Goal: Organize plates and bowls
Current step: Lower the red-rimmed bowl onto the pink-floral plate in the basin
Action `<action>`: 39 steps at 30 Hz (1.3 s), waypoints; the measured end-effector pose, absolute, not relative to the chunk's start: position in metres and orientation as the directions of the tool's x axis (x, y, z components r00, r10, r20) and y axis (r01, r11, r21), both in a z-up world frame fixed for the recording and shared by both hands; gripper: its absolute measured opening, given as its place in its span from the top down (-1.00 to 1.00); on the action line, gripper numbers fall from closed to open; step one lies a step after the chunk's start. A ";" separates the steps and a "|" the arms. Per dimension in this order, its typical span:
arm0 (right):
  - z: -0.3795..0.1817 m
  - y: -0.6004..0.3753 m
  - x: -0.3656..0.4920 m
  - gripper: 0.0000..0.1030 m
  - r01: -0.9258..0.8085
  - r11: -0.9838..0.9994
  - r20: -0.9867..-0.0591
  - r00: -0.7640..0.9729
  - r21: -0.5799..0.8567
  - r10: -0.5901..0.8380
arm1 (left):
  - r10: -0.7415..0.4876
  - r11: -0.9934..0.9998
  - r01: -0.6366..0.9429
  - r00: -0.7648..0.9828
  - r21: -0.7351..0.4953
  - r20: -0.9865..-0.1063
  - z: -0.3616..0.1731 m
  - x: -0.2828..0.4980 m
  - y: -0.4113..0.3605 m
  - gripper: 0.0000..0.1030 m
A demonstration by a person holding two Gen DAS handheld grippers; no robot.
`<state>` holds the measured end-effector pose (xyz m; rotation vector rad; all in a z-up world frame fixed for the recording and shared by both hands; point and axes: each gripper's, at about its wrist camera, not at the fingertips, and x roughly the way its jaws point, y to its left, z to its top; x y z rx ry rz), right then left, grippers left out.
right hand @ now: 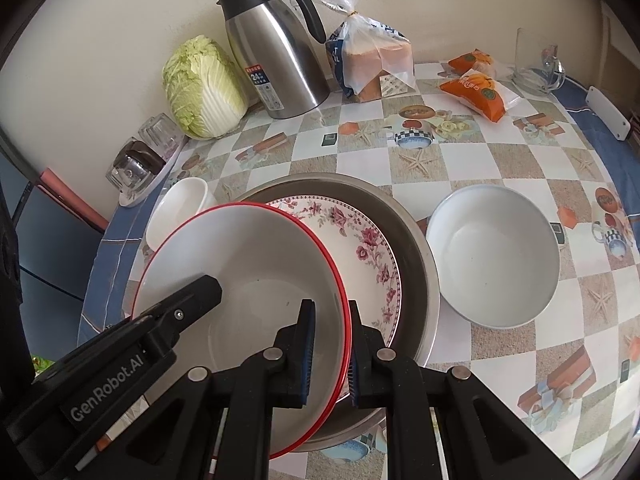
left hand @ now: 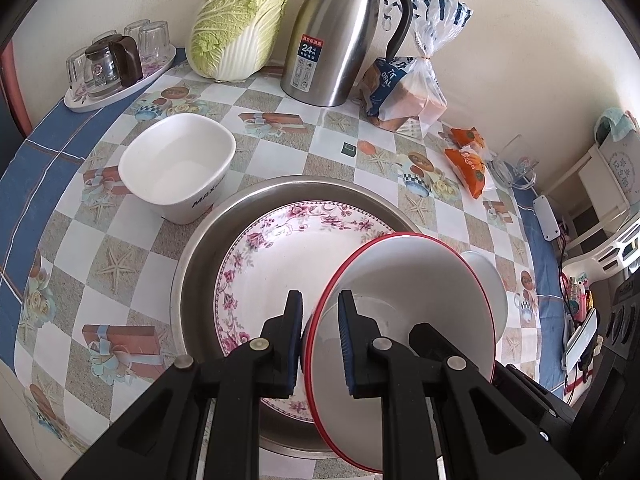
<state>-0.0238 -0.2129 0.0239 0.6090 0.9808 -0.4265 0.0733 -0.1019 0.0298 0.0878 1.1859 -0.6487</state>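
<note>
A white bowl with a red rim hangs tilted over a floral plate, which lies in a steel basin. My left gripper is shut on the bowl's left rim. On the opposite rim my right gripper is shut too. A white rectangular bowl stands to the left of the basin. To the basin's right sits a round white bowl, half hidden in the left wrist view.
Along the wall stand a steel thermos jug, a napa cabbage, a bag of bread and a tray of glasses. Orange snack packets and a glass mug lie at the far right.
</note>
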 end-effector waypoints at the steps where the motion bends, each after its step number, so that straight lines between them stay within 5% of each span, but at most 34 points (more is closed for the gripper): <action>1: 0.023 -0.213 -0.023 0.69 0.590 0.757 -0.867 0.494 0.281 -0.063 | -0.420 0.819 0.510 0.217 -0.264 -0.881 0.029 0.074 -0.102 0.68; 39: -0.009 -0.215 0.001 0.69 0.588 0.755 -0.886 0.463 0.292 -0.018 | -0.375 0.853 0.450 0.179 -0.264 -0.909 -0.003 0.102 -0.105 0.66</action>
